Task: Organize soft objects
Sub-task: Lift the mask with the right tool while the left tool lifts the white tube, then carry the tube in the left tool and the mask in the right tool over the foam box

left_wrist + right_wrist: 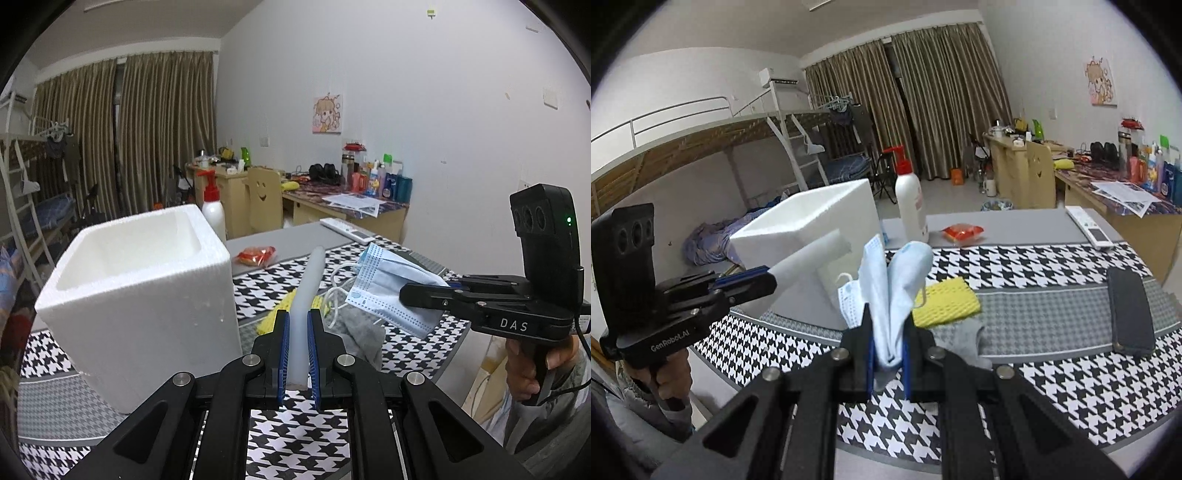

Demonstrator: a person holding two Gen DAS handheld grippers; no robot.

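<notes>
Right between the blue pads of the left gripper (298, 325) a pale foam strip (306, 291) is clamped, its free end pointing up and away over the table. The right gripper (888, 332) is clenched on a light blue face mask (886, 291), which stands bunched above the jaws with an ear loop dangling to one side. Both loads hang clear of the houndstooth cloth (1052, 402); neither touches anything below.

Beneath the mask lie a grey sock (964, 334) and a yellow sponge (945, 301), side by side, seemingly touching. The white foam box (140, 280) stands open-topped just beside the left gripper and looks empty as far as its inside shows.

The step in hand appears to be carrying two soft things to that box. Next, each gripper needs to come over the opening, with the strip tipped downward so it slides in rather than bridging the rim, then release. The sock and sponge are still to be gathered.
</notes>
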